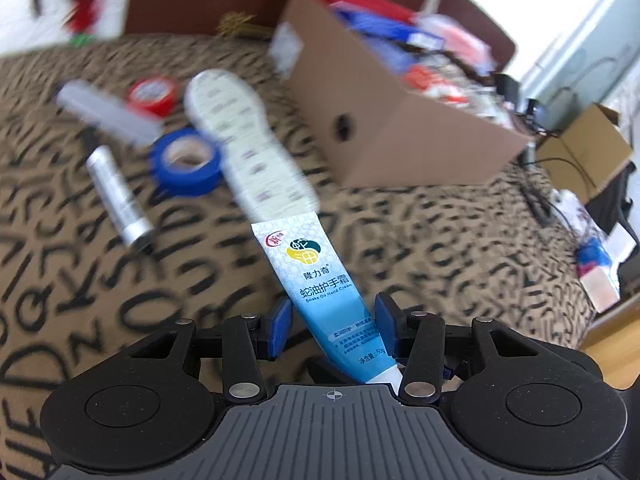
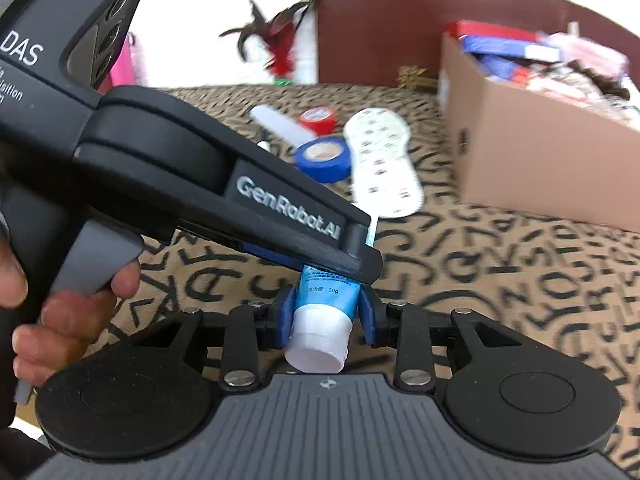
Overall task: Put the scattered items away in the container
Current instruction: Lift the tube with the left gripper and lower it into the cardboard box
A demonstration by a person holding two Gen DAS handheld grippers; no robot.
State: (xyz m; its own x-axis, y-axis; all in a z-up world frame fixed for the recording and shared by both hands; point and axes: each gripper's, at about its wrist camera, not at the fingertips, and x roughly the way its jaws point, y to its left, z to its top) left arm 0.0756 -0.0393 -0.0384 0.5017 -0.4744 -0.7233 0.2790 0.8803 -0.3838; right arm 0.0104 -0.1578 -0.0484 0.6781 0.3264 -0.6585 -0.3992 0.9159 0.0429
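A blue and white hand cream tube [image 1: 316,280] is held above the patterned bed. My right gripper [image 2: 326,316] is shut on the tube [image 2: 324,300] just above its white cap. My left gripper [image 1: 334,330] stands open around the tube's body, its blue pads apart from it; it also shows in the right wrist view [image 2: 356,248], lying over the tube. A cardboard box [image 1: 384,132] full of packets stands at the back right. On the bed lie a white insole [image 1: 248,140], a blue tape roll [image 1: 186,162], a red tape roll [image 1: 154,94], a silver tube [image 1: 118,196] and a clear case [image 1: 106,114].
The bed cover [image 1: 440,248] is tan with black letters. A brown headboard [image 2: 392,16] stands behind the box. A smaller open cardboard box [image 1: 584,152] and cables lie off the bed's right edge. A feather toy [image 2: 280,40] stands at the back.
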